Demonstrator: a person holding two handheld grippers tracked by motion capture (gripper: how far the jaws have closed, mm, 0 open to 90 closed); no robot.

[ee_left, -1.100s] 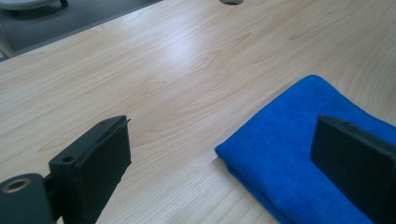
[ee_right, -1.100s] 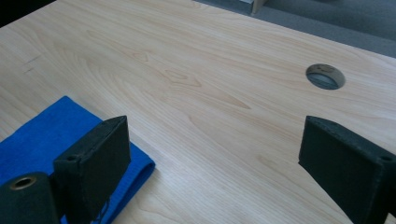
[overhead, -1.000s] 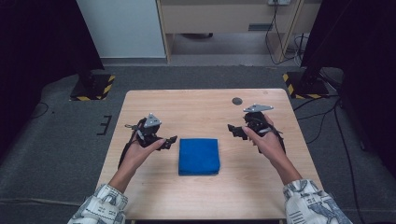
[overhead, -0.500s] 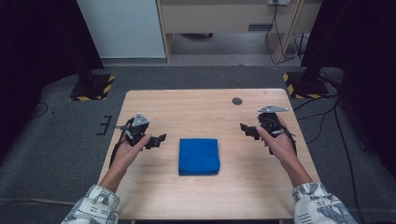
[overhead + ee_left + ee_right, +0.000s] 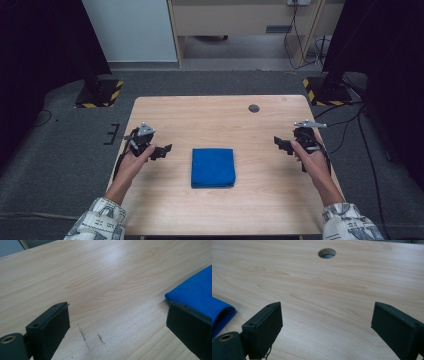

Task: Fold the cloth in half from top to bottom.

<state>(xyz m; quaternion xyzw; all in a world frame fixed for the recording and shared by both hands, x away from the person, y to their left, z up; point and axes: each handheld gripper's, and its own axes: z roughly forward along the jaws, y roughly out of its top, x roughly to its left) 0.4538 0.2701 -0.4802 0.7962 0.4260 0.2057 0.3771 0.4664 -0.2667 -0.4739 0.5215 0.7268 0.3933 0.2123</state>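
A folded blue cloth [image 5: 213, 167] lies flat near the middle of the wooden table [image 5: 215, 120]. My left gripper [image 5: 164, 150] hovers to its left, jaws wide and pointing toward the cloth, nothing between them. In the left gripper view the cloth [image 5: 193, 293] sits behind the right jaw, bare wood between the jaws. My right gripper [image 5: 281, 145] is near the table's right edge, open and empty. In the right gripper view a rolled edge of the cloth [image 5: 219, 312] shows at far left.
A round cable hole [image 5: 254, 108] sits in the table at the back right, seen as well as the hole [image 5: 327, 253] in the right gripper view. Black stands with yellow-striped bases [image 5: 100, 95] flank the table on the grey floor.
Both hands have spread outward from the cloth: the left gripper moved left, the right gripper moved right toward the table's edge. The cloth has not moved.
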